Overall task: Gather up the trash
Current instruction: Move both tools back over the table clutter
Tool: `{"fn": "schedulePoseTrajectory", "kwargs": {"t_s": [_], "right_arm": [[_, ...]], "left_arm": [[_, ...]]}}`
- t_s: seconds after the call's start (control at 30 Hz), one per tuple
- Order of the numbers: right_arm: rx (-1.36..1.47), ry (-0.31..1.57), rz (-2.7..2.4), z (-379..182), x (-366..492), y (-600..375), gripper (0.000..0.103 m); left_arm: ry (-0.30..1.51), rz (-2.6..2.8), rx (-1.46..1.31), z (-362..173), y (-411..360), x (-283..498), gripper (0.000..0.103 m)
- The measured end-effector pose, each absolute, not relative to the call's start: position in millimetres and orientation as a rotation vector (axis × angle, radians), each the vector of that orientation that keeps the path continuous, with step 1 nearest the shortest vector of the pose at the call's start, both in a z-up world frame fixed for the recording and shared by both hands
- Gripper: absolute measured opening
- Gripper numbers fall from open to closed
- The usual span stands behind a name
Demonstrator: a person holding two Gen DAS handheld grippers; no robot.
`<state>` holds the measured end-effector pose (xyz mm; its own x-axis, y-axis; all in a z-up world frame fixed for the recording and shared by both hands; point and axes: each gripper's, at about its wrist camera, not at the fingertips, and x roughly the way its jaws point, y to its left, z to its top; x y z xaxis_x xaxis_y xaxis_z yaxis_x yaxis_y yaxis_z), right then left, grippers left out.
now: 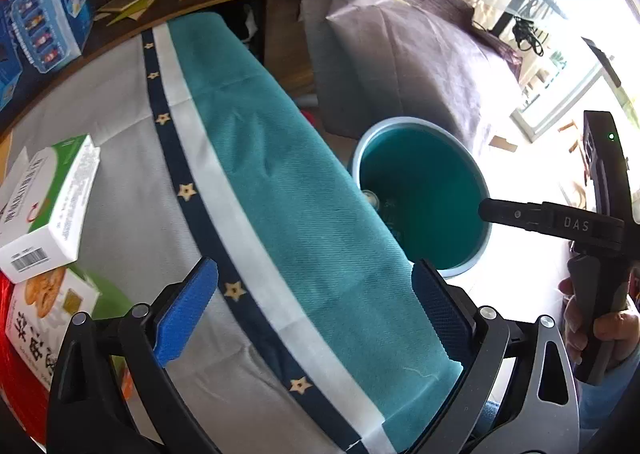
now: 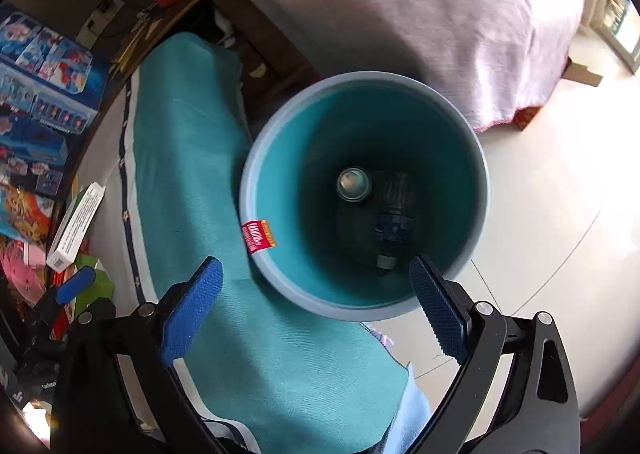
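The right gripper [image 2: 316, 308] hangs directly above the trash bin [image 2: 260, 189], jaws spread wide with nothing between the blue pads [image 2: 192, 310]. The bin is a round pail, grey outside and teal inside, standing on the pale floor tight against the hanging edge of the teal tablecloth [image 2: 192, 181]. At its bottom lie two pieces of trash — a can [image 2: 353, 183] seen end-on near the centre, and a clear plastic bottle [image 2: 394, 221] with a dark blue label lying beside it toward 5 o'clock. A small red packet [image 2: 258, 237] sits on the rim at about 8 o'clock.

The left gripper [image 1: 316, 310] is over the table, jaws likewise wide apart and holding nothing; beneath it run the tablecloth's teal band, white stripe and navy star border [image 1: 188, 189]. From this view the bin [image 1: 460, 157] lies at 2 o'clock, with the right gripper's black body reaching over it from 3 o'clock. At 9 o'clock a white-and-green box [image 1: 48, 209] rests on a biscuit box [image 1: 52, 306] — both on the table, well apart from the bin.
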<state>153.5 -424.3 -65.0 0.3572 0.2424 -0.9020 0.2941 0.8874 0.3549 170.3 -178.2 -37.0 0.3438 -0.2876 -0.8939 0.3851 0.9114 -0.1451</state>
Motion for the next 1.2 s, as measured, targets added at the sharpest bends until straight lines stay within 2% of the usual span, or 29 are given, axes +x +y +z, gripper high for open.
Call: {"fn": "schedulePoseTrajectory", "kwargs": {"t_s": [0.27, 0.5, 0.67, 0.8, 1.03, 1.2], "right_arm": [[0.413, 1.287, 0.026, -51, 167, -357, 0.091], [0.360, 1.317, 0.070, -43, 174, -307, 0.091], [0.300, 1.329, 0.112, -38, 177, -275, 0.091], [0.269, 1.349, 0.130, -39, 181, -255, 0.091], [0.229, 1.371, 0.161, -41, 183, -227, 0.091], [0.204, 1.382, 0.166, -40, 183, -214, 0.091]], "left_arm": [[1.081, -0.342, 0.050, -12, -91, 159, 0.098], [1.090, -0.251, -0.013, -13, -17, 146, 0.099], [1.060, -0.233, -0.094, -1, 19, 126, 0.099], [1.000, -0.185, -0.053, 15, 41, 113, 0.099], [1.078, -0.085, -0.067, -12, 89, 119, 0.099], [1.056, -0.052, -0.087, -11, 112, 116, 0.099]]}}
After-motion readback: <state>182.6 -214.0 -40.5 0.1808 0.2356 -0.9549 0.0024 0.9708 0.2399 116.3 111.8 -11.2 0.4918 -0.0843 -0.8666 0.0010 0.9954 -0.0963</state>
